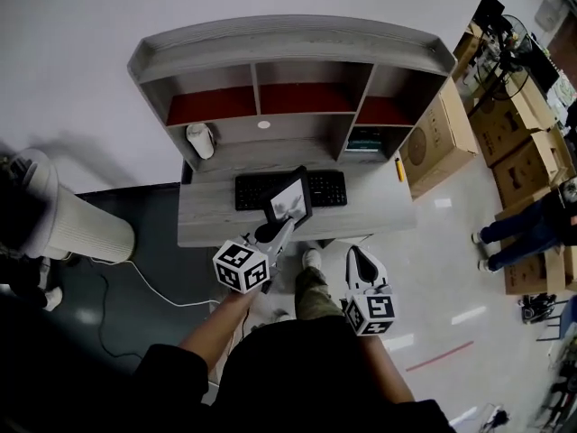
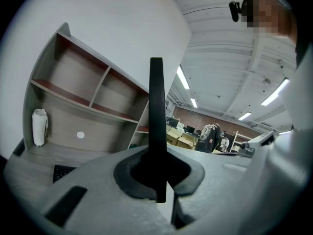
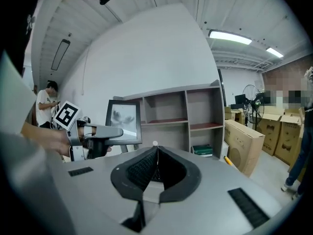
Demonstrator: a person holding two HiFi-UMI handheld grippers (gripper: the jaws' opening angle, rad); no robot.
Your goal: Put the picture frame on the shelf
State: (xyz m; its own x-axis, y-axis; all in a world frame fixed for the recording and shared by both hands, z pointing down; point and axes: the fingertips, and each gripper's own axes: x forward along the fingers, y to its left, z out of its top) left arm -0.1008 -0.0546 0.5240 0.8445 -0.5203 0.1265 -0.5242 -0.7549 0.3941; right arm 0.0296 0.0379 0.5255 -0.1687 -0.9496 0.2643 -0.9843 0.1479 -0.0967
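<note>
A grey desk (image 1: 207,219) stands against a white wall in an open workroom, with cardboard boxes (image 1: 442,138) stacked to its right. On its back edge sits the shelf (image 1: 288,39), a hutch with 3 upper compartments, all of them bare. A black keyboard (image 1: 252,190) lies mid-desk, and a white cylinder (image 1: 200,140), perhaps a bottle, stands in the lower left recess.

The picture frame (image 1: 290,198) is in the air over the front half of the desk, above the keyboard and well short of the shelf. The left gripper (image 1: 270,233) has its jaws clamped on the frame's lower edge. In its own view the frame runs up from between the pads as 1 thin dark line, so it is held upright and edge-on to that camera. Pinching it low likely keeps the top free to enter a compartment first.

The right gripper (image 1: 361,264) hangs back near the person's body, jaws together with nothing between them. It looks to be kept clear as a spare, since 1 grip carries the frame. The placing is not yet done.
</note>
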